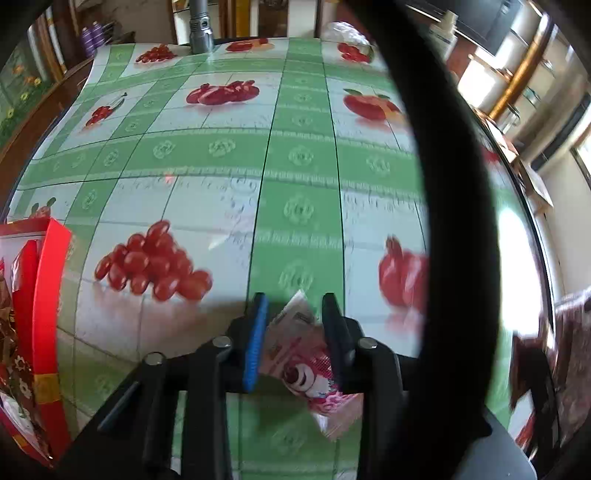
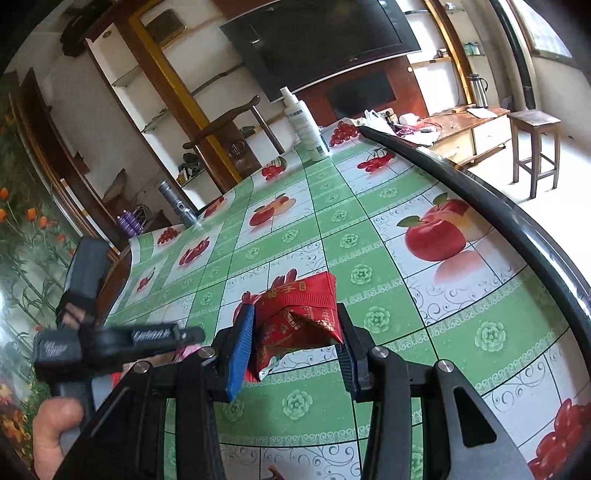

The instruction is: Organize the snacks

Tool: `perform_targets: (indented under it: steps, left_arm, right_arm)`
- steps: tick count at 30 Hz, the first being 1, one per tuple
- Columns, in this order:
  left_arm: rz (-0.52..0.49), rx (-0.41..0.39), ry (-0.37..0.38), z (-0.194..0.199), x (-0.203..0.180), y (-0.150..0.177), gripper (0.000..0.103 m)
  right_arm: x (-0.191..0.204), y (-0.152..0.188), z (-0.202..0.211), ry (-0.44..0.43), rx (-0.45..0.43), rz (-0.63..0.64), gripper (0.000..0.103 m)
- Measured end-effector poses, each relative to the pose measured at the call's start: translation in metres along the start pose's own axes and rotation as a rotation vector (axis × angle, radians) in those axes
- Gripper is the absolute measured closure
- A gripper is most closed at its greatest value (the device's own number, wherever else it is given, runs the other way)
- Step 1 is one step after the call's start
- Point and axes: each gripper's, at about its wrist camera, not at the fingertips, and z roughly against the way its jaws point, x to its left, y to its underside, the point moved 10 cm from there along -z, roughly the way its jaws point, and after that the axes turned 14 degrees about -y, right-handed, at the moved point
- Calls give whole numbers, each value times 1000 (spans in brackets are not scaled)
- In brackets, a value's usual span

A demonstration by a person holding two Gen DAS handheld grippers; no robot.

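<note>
My left gripper [image 1: 295, 306] points down over the fruit-print tablecloth [image 1: 295, 166] and is shut on a pink snack packet [image 1: 303, 354] with a cartoon face, which hangs between the blue pad and the black finger. A red gift box [image 1: 48, 295] holding patterned packets stands at the left edge of that view. My right gripper [image 2: 295, 314] is shut on a crumpled red snack packet [image 2: 299, 310] with gold print, held just above the cloth. In the right wrist view the left gripper's body [image 2: 110, 339] shows at the left, with a hand [image 2: 55, 424] below it.
A white spray bottle [image 2: 304, 125] and a grey flashlight [image 2: 175, 203] stand at the table's far side, with a white plastic bag [image 1: 343, 31] near a far corner. A black curved rim [image 2: 480, 192] borders the table on the right. A wooden stool [image 2: 535, 147] stands beyond.
</note>
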Motion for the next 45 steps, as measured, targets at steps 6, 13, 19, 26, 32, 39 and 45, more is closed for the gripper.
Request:
perform_targets:
  steps: [6,13,19,26,32,39,45]
  left_arm:
    - [-10,65,93,17,9,34,53]
    - [-168,-71,44,51,4,44,15]
    - [-499,-153,55,52,-26,72,15]
    - [-535,-138,96,45,-32,84,60]
    - [-521,-156,68,49,-28,91,64]
    - [-340,-184,-40,66,27,93,64]
    - [-154,-202,-142,84,84,99,64]
  right_arm:
    - [4,4,-2,4,18,11,59]
    - [0,2,13,-13,-19,-30,59]
    - [3,5,44,-29,-42,-34,59]
    - [3,13,61,-16,-25,-40,59]
    - [17,15,65,-28,-15,-6,59]
    - [47,21,66,-86,6,35,59]
    - [73,37,53,-135,59,67,59]
